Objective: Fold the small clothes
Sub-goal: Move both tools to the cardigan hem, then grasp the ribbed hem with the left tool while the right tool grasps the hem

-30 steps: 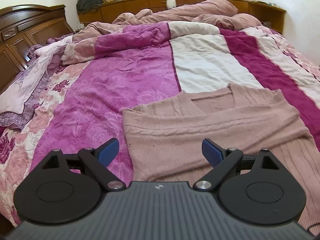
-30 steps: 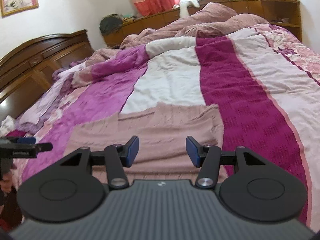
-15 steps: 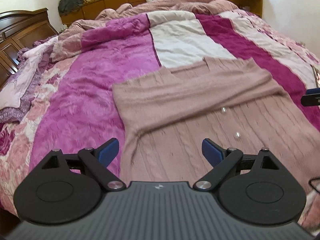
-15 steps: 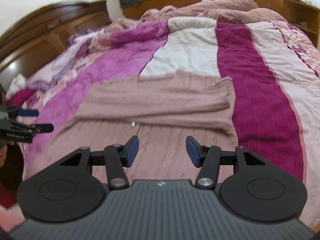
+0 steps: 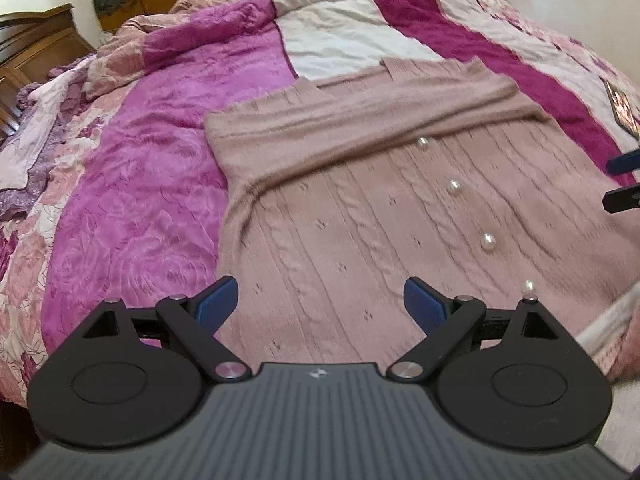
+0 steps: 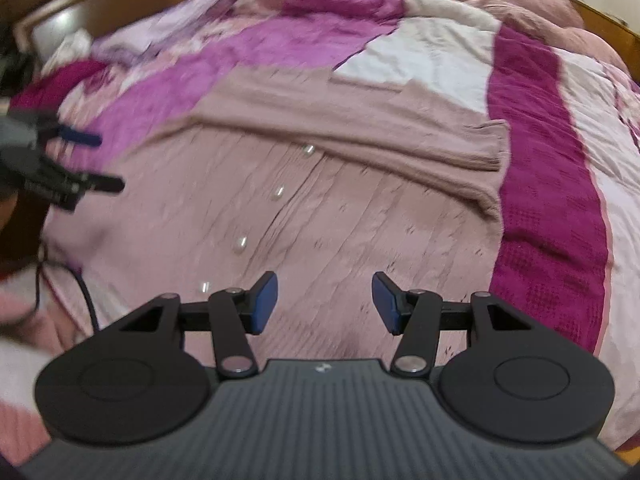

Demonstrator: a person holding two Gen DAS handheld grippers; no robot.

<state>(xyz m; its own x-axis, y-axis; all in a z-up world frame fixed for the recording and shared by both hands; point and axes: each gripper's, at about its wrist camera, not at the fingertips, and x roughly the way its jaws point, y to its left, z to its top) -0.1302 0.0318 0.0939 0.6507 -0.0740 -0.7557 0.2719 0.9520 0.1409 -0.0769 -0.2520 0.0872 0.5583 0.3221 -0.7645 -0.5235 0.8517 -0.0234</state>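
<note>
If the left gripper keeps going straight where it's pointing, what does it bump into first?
Most likely the pink cardigan spread on the bed. The left gripper is open and tilted down at its cable-knit front, left of the pearl buttons, with nothing in between.

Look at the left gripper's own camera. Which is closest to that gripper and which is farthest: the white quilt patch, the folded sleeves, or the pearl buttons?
1. Pearl buttons: just ahead, to the right of the left gripper.
2. Folded sleeves: lying across the sweater's top, mid-bed.
3. White quilt patch: beyond the sweater's collar, toward the far end.
</note>
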